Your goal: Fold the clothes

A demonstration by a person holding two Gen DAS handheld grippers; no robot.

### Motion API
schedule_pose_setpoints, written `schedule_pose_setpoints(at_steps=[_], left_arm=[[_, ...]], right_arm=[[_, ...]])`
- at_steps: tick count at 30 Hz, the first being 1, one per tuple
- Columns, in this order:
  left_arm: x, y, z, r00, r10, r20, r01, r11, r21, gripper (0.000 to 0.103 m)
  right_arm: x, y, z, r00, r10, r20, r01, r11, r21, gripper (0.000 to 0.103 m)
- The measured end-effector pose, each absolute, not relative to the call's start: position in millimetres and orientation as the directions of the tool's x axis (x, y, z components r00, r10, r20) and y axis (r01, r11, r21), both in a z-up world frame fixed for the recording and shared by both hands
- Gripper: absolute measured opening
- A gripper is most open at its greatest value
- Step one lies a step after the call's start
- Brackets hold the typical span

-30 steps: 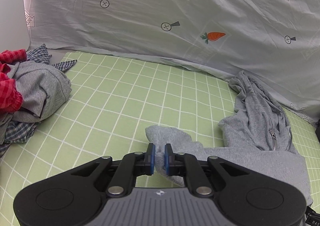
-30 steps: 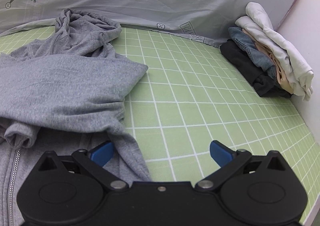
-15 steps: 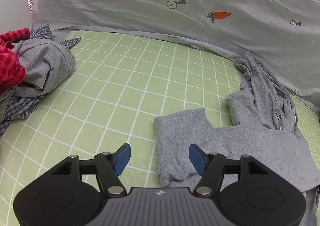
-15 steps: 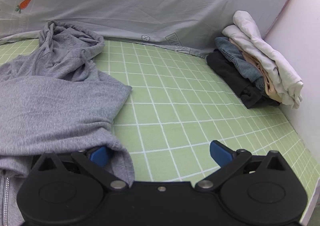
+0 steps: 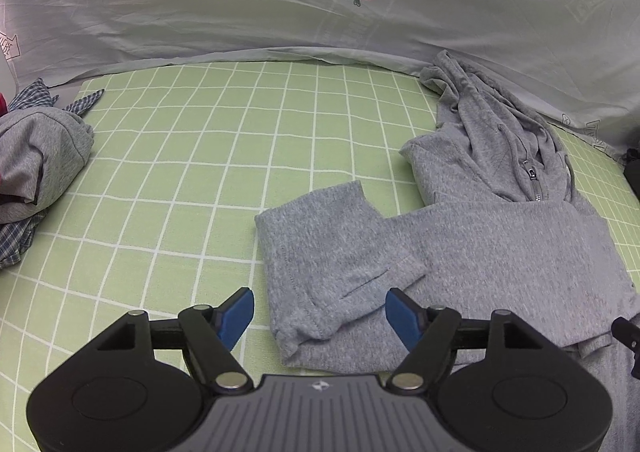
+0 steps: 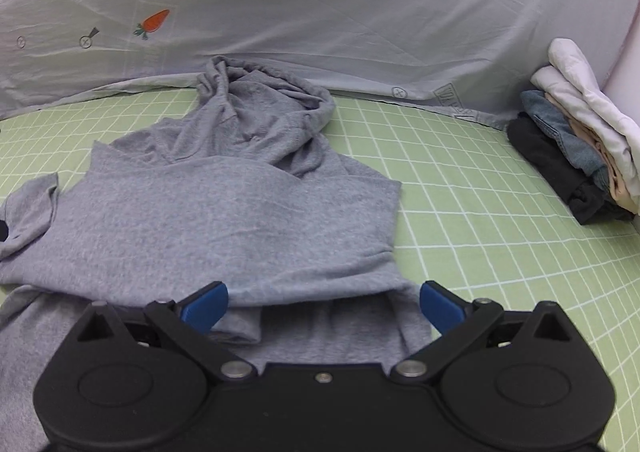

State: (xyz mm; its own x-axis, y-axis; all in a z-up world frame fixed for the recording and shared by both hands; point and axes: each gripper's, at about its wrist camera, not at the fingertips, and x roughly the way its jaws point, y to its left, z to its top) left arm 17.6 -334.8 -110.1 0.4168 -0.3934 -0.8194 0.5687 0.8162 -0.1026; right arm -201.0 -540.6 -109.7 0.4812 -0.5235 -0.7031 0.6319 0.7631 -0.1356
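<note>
Bed with green white-grid sheet [image 5: 224,156]; grey zip hoodie [image 6: 224,220] spread flat near the middle, hood toward the back edge; unfolded clothes heap [image 5: 36,164] at the left edge; folded clothes stack [image 6: 580,156] at the right edge; pale carrot-print sheet [image 5: 320,4] along the back edge.

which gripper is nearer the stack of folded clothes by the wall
Right. The right gripper has the folded stack ahead to its right; the left gripper sits farther left, over the grey hoodie sleeve.
</note>
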Motion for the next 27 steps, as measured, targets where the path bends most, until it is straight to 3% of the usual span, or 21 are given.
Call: schedule_pose_setpoints(at_steps=[7, 19, 27], left_arm=[[20, -332, -121, 0.388, -0.369, -0.844, 0.556, 0.825, -0.105, 0.074], [16, -337, -133, 0.384, -0.321, -0.866, 0.566, 0.822, -0.054, 0.076], [15, -339, -135, 0.408, -0.291, -0.866, 0.564, 0.826, -0.012, 0.081]], right_arm=[[-179, -513, -132, 0.499, -0.477, -0.724, 0.541, 0.824, -0.17, 0.103], [-180, -529, -133, 0.472, -0.539, -0.698, 0.622, 0.765, -0.17, 0.103], [-221, -575, -127, 0.294, -0.677, -0.675, 0.816, 0.545, -0.191, 0.103]])
